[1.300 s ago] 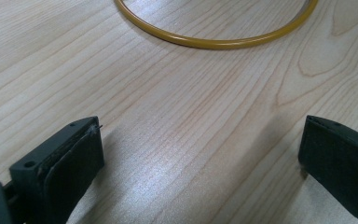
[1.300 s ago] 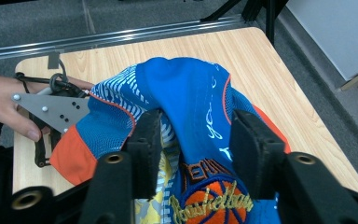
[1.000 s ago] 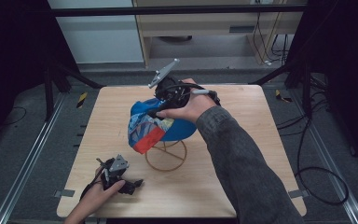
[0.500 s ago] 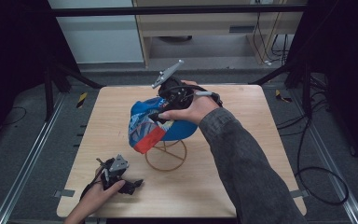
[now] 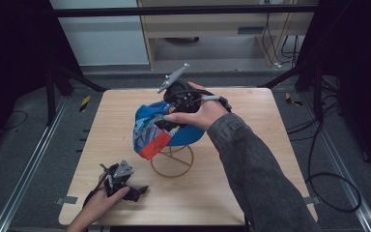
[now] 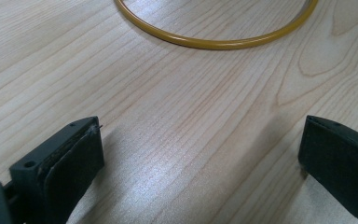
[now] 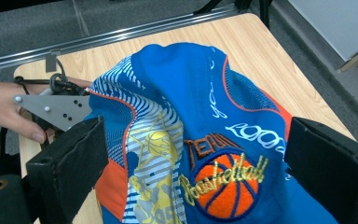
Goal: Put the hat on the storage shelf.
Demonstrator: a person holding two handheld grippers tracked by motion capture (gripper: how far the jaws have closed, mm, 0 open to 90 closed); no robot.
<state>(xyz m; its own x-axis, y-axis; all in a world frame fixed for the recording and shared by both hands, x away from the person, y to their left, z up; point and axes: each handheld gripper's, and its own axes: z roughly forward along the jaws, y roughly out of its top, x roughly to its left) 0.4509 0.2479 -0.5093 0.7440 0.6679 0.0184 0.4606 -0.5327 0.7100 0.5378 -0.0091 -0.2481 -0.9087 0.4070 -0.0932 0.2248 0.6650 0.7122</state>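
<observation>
A blue baseball cap with an orange brim and an embroidered basketball badge [image 5: 162,128] sat draped over a thin golden wire stand [image 5: 172,161] at the centre of the high view, on a pale wooden table [image 5: 251,188]. The stand's ring foot held the cap clear of the tabletop, apparently so that it could keep its shape for display.

The right gripper [image 5: 166,124], held in a hand whose grey sleeve reached up from the lower right of the frame, hung just over the crown. Its jaws had just been opening and stood wide apart, and in the right gripper view the cap [image 7: 205,154] lay between and beyond the black pads [image 7: 77,158] with no pad pressing on the cloth. That looked like a release, the cap left to rest on the stand alone.

The left gripper [image 5: 125,186] waited at the lower left of the high view, low over the wood and well apart from the cap. In the left gripper view its jaws were spread with bare table [image 6: 177,140] between them, and the stand's golden ring [image 6: 214,42] curved across the top of the frame. It seemed parked there to stay out of the working hand's way.
</observation>
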